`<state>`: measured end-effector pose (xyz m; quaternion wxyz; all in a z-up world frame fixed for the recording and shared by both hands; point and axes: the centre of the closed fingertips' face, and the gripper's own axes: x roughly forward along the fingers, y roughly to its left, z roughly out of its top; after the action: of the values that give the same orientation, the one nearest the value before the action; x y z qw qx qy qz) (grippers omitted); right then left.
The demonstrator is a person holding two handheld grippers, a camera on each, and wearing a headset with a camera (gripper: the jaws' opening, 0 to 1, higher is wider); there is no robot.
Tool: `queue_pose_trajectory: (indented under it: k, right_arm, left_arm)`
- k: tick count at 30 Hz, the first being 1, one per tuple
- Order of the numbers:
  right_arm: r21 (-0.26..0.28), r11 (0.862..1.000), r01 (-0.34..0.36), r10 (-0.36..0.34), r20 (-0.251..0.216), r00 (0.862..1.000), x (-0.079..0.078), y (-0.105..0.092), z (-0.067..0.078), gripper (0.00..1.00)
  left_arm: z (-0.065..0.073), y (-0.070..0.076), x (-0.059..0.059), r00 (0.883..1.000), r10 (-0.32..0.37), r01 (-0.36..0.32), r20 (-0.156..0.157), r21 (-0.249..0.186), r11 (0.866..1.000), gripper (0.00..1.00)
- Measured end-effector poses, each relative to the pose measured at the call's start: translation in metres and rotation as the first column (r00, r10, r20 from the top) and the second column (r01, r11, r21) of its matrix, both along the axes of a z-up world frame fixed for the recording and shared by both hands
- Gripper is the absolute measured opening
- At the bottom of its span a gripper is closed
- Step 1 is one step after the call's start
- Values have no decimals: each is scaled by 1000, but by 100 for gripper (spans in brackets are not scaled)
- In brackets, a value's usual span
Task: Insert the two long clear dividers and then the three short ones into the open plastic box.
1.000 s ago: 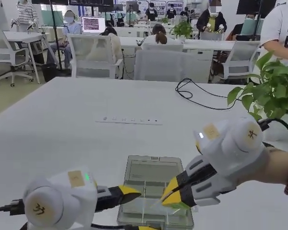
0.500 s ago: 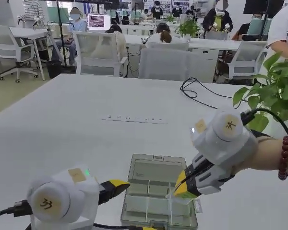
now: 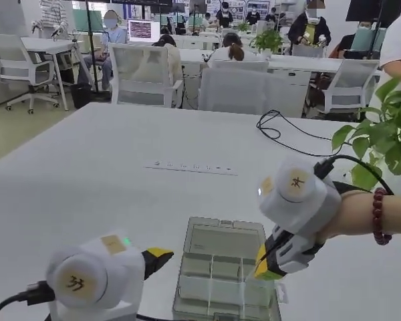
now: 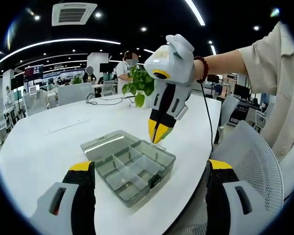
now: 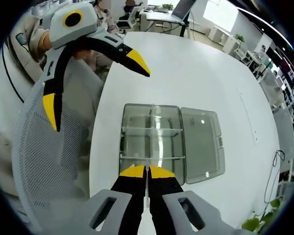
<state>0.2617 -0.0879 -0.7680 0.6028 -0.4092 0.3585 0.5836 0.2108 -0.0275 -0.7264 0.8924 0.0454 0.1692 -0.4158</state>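
Note:
The clear plastic box [image 3: 182, 286] lies open at the table's near edge, lid [image 3: 224, 237] folded back away from me. Clear dividers stand inside it and split it into several compartments [image 5: 137, 142]. My right gripper [image 3: 260, 269] points steeply down over the box's right side, shut on a thin clear divider [image 3: 244, 279] that is hard to make out. In the right gripper view its jaws [image 5: 147, 170] are pressed together at the box's rim. My left gripper [image 4: 149, 169] is open wide and holds nothing. It hovers left of the box [image 4: 164, 161], facing the right gripper [image 4: 157, 137].
A white socket strip [image 3: 190, 167] is set in the table farther back. A black cable [image 3: 281, 130] and a potted plant [image 3: 381, 134] are at the right. A mesh chair [image 4: 255, 166] stands by the near table edge. Chairs, desks and people fill the room behind.
My right gripper has tipped more upright and moved toward the box's right side with the divider. The left gripper has barely moved. The head camera has shifted.

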Motion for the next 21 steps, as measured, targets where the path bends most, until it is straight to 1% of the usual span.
queue_pose_trajectory:
  k: [1, 3, 6, 9, 13, 18, 21]
  right_arm:
    - [-4, 1000, 3, -3, 0, 1000, 1, 0, -1, 2]
    - [-17, 1000, 10, -10, -1, 1000, 3, -1, -5, 2]
    - [-39, 999, 10, -10, 2, 1000, 6, -3, -9, 2]
    - [-40, 999, 11, -11, -5, 1000, 8, -3, -10, 2]
    - [-46, 999, 10, -11, -17, 1000, 8, -3, -13, 2]
    - [-60, 998, -2, 1, -28, 1000, 7, -3, -18, 2]
    - [-68, 998, 2, -4, -29, 1000, 8, -2, -20, 2]
  left_arm:
    - [0, 0, 0, 1000, -5, 5, 1, -1, 1000, 97]
    - [2, -1, -1, 1000, -11, 11, -3, -18, 1000, 97]
    - [3, -2, -1, 1000, -16, 16, 3, -19, 1000, 99]
    - [3, -3, -1, 1000, -15, 15, 2, -24, 1000, 99]
    - [2, -2, 0, 1000, -15, 15, 6, -9, 1000, 99]
    - [1, 0, 1, 1000, -12, 12, 5, -9, 1000, 97]
    - [0, 2, 2, 1000, -8, 8, 3, -3, 1000, 97]
